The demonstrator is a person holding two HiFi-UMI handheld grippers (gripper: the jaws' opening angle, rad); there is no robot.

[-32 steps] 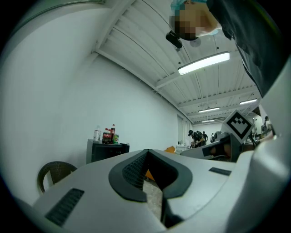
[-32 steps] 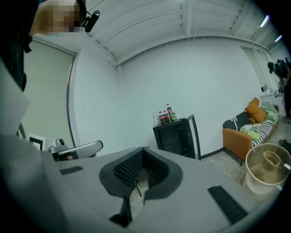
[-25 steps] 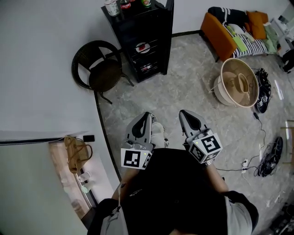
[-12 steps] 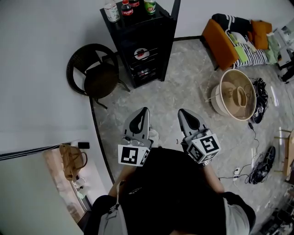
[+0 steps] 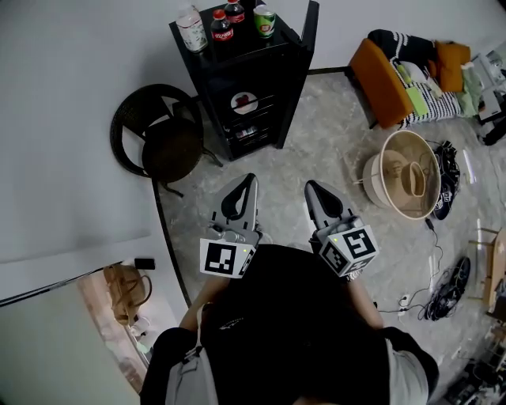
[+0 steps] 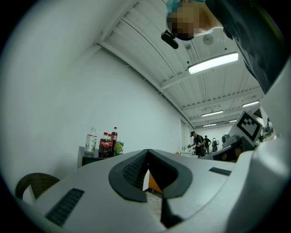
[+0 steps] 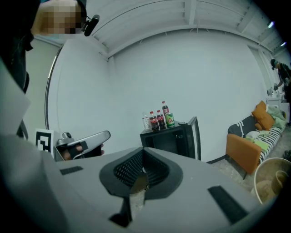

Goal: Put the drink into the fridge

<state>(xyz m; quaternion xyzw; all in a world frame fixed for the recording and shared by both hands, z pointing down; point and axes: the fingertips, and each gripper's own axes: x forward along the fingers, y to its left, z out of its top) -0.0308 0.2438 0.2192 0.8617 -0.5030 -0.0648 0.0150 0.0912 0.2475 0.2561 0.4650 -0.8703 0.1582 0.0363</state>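
A black fridge (image 5: 273, 75) stands against the far wall, its glass door (image 5: 310, 28) swung open to the right. On its top stand a clear bottle (image 5: 191, 17), two cola bottles (image 5: 222, 24) and a green can (image 5: 264, 21). My left gripper (image 5: 246, 183) and right gripper (image 5: 313, 190) point side by side at the fridge, well short of it, both shut and empty. The left gripper view has the drinks (image 6: 105, 144) beyond the closed tips (image 6: 148, 153). In the right gripper view the fridge (image 7: 173, 139) and the drinks (image 7: 159, 119) stand ahead of the closed tips (image 7: 143, 152).
A dark wicker chair (image 5: 158, 134) sits left of the fridge by the wall. To the right lie an orange sofa (image 5: 387, 71), a round woven basket (image 5: 407, 170) and cables (image 5: 447, 281) on the stone floor. A brown bag (image 5: 126, 289) hangs at the lower left.
Both grippers have travelled forward toward the fridge, which now lies lower and fuller in the head view, its top drinks all visible. The jaws stayed shut.
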